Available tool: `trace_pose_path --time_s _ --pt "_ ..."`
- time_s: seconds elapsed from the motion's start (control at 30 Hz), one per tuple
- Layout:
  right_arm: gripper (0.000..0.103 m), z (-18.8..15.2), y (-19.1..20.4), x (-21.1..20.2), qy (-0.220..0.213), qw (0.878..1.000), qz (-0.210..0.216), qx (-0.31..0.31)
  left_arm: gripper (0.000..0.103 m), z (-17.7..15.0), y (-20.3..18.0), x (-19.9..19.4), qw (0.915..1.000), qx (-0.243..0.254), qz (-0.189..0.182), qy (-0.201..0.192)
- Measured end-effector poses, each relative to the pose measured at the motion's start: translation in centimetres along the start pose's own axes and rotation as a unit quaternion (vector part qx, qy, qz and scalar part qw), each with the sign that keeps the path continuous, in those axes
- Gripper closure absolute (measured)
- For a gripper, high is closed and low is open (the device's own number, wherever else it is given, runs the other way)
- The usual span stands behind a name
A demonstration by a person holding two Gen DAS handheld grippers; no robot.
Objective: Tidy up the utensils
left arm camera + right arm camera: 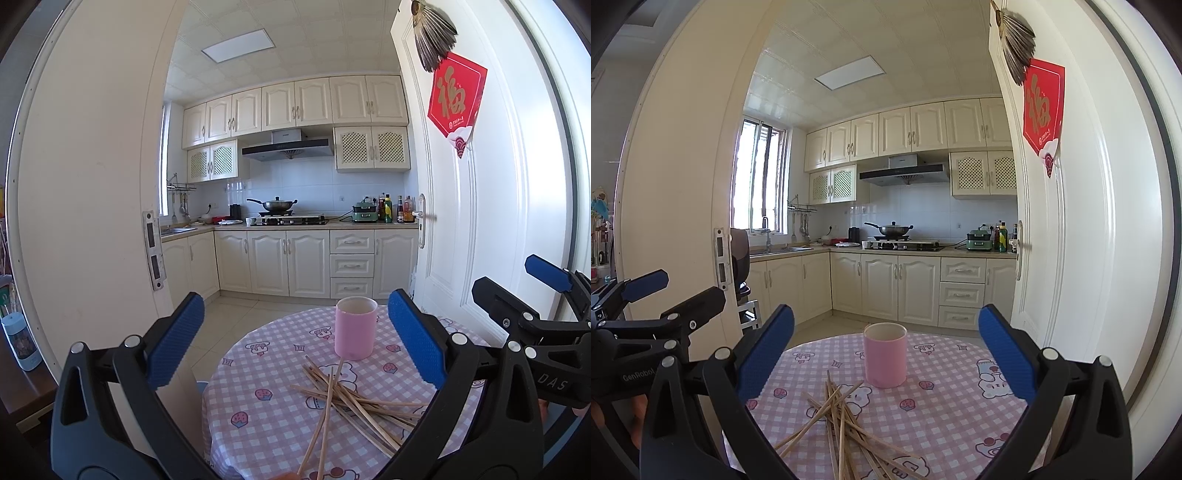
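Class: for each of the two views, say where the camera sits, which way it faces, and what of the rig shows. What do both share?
Left wrist: on the left gripper, facing the kitchen over the table; own open fingers, right gripper at right.
Right wrist: on the right gripper, same facing; own open fingers, left gripper at left.
Shared: pink cup, chopsticks.
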State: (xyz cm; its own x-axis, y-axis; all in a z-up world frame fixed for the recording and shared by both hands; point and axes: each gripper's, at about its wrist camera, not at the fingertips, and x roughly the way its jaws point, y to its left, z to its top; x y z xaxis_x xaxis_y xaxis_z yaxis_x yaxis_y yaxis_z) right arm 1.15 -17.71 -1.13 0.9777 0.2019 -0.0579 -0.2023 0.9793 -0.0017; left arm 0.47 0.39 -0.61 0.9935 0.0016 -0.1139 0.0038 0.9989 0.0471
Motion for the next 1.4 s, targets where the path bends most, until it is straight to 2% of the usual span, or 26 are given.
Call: trace_pose_path --time_s 1.4 --pt "0.007 0.34 -0.14 -0.13 0.004 1.000 0.002 0.005 0.006 0.62 -0.02 -0.48 1.0000 -0.008 -0.002 0.000"
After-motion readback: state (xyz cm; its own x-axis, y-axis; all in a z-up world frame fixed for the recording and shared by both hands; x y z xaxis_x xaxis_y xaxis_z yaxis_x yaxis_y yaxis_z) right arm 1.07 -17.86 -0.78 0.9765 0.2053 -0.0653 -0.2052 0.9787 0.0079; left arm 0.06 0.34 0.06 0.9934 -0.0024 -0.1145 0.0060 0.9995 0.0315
